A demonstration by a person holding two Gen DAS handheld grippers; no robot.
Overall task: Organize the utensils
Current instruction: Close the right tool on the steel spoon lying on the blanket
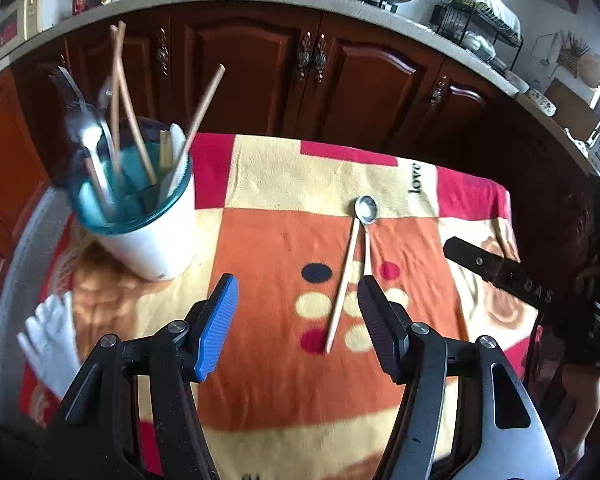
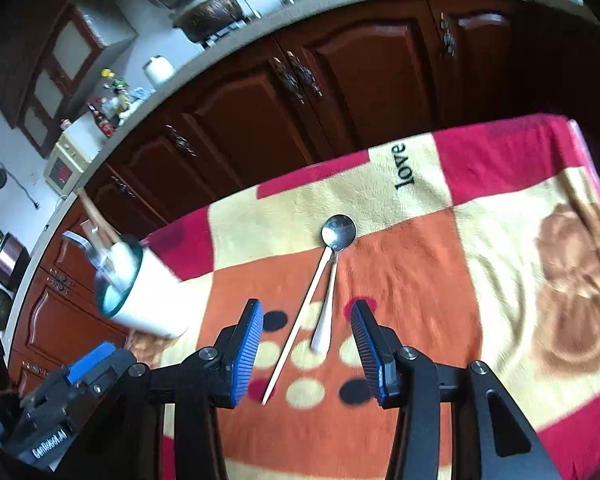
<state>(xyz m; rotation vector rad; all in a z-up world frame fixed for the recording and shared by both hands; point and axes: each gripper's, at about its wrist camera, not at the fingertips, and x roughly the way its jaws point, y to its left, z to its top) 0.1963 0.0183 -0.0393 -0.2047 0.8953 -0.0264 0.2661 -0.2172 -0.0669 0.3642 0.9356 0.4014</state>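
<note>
Bench under patterned blanket [image 1: 268,240] — on it: white holder [image 1: 148,236], metal spoon [image 2: 334,272] touching a chopstick [image 2: 296,328], white glove [image 1: 52,344].

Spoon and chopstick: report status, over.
Left gripper and right gripper open, empty. Spoon and chopstick lying touching on blanket. Nothing in the way.

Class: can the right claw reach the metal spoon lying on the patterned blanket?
Probably yes: the right claw is open and empty, the metal spoon lies ahead, unobstructed; only a wooden chopstick lies alongside.
</note>
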